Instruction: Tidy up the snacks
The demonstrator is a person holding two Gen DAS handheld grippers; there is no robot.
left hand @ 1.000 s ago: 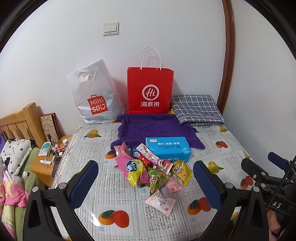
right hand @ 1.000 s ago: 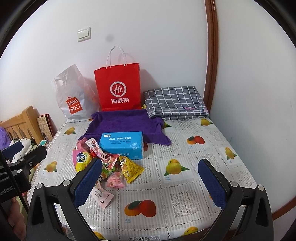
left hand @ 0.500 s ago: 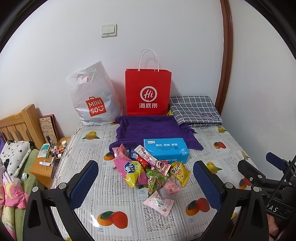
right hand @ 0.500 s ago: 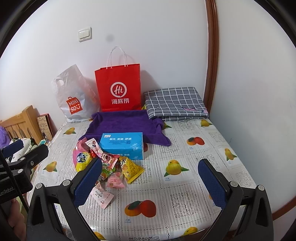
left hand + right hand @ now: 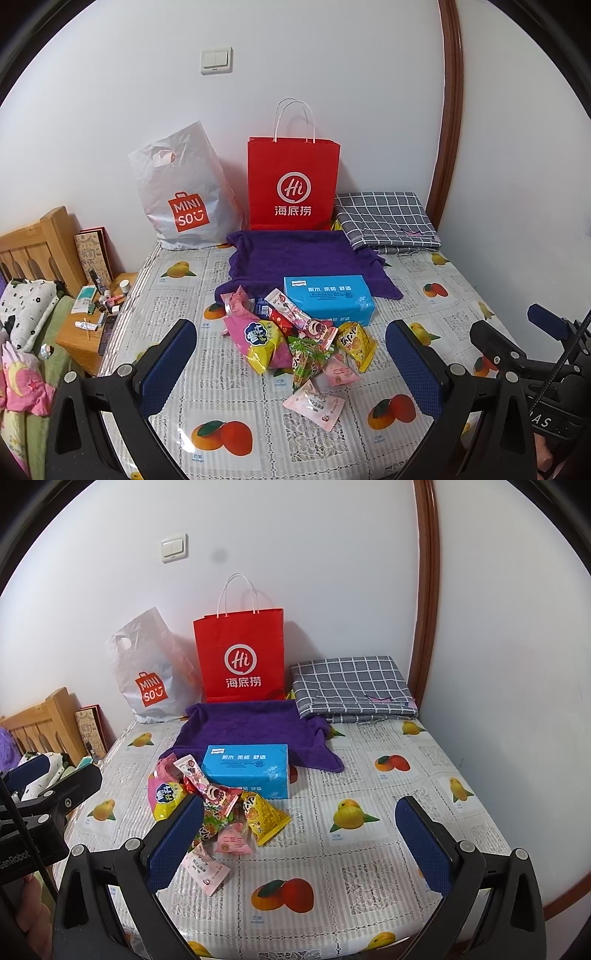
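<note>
Left wrist: snacks (image 5: 295, 343) between claw (image 5: 291, 365) fingers.

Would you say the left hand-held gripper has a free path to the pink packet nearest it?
Probably yes: the left hand-held gripper is open, and the pink packet lies alone at the pile's near edge with nothing on it.

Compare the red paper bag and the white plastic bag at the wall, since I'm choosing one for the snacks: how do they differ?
The red paper bag stands upright with crisp flat sides; the white plastic bag slumps, crinkled and leaning. The red paper bag has white loop handles; the white plastic bag has a punched handle hole. Both rest against the wall.
</note>
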